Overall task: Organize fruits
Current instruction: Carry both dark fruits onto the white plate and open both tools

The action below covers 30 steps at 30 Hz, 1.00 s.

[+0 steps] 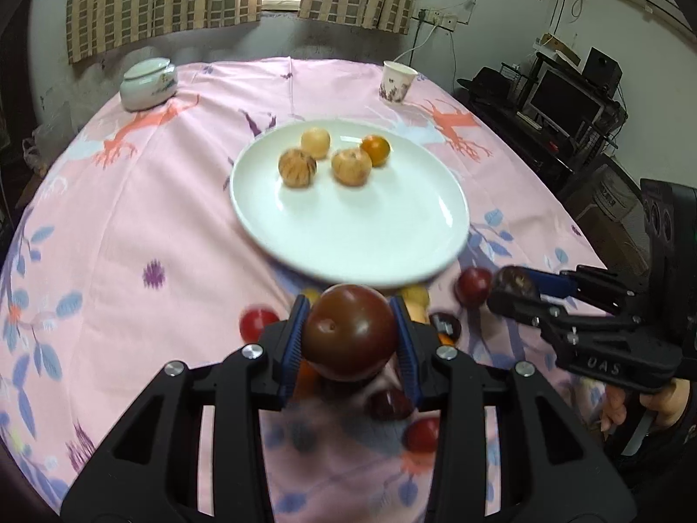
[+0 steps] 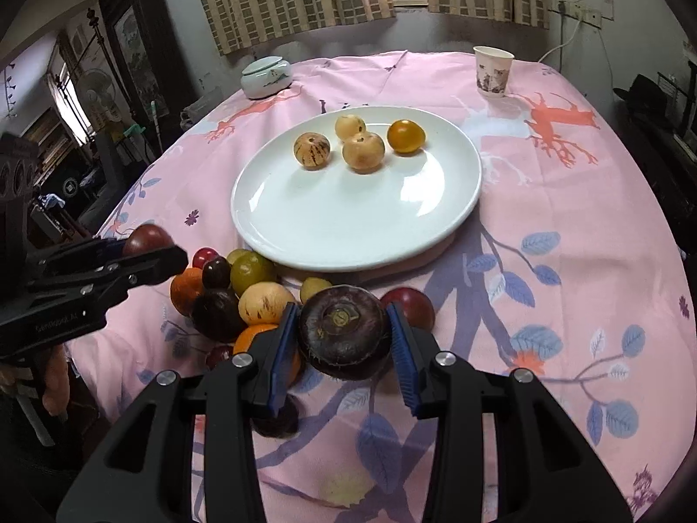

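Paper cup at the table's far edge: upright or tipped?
Upright. The paper cup stands on its base with its open rim facing up on the tablecloth.

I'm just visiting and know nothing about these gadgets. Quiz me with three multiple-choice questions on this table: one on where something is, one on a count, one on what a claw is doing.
1. Where does the paper cup stand?
A. on the plate
B. on the cloth beyond the plate
C. among the loose fruits

2. How many fruits lie on the white plate?
A. two
B. four
C. seven

3. What is the left gripper doing?
A. hanging open with nothing in it
B. clamping a reddish-brown fruit
C. gripping the plate's rim

Answers:
1. B: the cup sits on the pink tablecloth at the far side, clear of the plate.
2. B: three pale fruits and one orange one are grouped on the plate's far half.
3. B: the reddish-brown fruit sits between its blue pads; the right gripper likewise holds a dark purple fruit.
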Each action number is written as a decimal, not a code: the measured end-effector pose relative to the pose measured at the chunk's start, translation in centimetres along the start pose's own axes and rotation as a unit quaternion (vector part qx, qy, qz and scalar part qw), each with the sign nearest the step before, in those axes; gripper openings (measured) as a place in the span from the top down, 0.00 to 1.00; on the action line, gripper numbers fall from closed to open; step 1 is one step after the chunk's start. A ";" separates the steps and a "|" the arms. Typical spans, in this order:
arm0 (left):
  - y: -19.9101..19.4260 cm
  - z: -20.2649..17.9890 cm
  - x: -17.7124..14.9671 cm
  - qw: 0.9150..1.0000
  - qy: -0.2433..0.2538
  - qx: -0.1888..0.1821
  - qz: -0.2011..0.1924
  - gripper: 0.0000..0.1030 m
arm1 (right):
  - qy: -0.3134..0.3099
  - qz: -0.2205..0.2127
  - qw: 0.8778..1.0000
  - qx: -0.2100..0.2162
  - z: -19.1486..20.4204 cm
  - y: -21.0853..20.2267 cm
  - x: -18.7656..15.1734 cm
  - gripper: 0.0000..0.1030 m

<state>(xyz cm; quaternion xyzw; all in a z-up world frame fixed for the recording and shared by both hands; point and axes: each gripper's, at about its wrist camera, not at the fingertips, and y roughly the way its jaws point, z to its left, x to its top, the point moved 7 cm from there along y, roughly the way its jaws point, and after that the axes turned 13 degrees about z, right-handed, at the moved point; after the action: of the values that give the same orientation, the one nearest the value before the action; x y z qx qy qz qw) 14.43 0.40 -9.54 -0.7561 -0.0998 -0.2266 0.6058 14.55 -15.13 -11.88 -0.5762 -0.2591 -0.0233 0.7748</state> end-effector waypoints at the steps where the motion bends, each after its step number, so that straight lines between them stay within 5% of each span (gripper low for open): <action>1: 0.1 0.1 1.3 1.000 0.002 0.005 -0.002 0.63 | -0.008 0.003 1.000 -0.004 0.0 0.0 0.9 0.60; 10: 5.5 2.1 10.3 0.999 -0.016 0.035 0.020 0.63 | -0.007 0.014 0.999 -0.048 -3.3 3.9 10.7 0.60; 24: 9.4 3.9 11.2 0.997 -0.026 0.052 0.054 0.61 | 0.027 0.044 0.998 -0.044 -6.1 9.5 14.9 0.58; 27: 8.1 3.9 11.7 0.998 -0.031 0.050 0.038 0.44 | 0.035 0.025 0.997 -0.065 -6.3 8.5 15.4 0.37; 28: 7.1 3.8 11.9 0.998 -0.033 0.051 0.024 0.32 | 0.034 0.015 0.997 -0.071 -6.3 7.9 15.6 0.37; 30: 4.8 3.8 12.0 0.998 -0.035 0.053 -0.005 0.28 | 0.025 0.001 0.997 -0.079 -6.1 6.4 15.6 0.37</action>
<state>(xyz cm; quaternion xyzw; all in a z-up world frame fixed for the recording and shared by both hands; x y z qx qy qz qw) 27.89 1.41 -8.81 -0.7300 -0.1367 -0.1970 0.6400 32.45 -14.38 -12.03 -0.6354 -0.2361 -0.0577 0.7330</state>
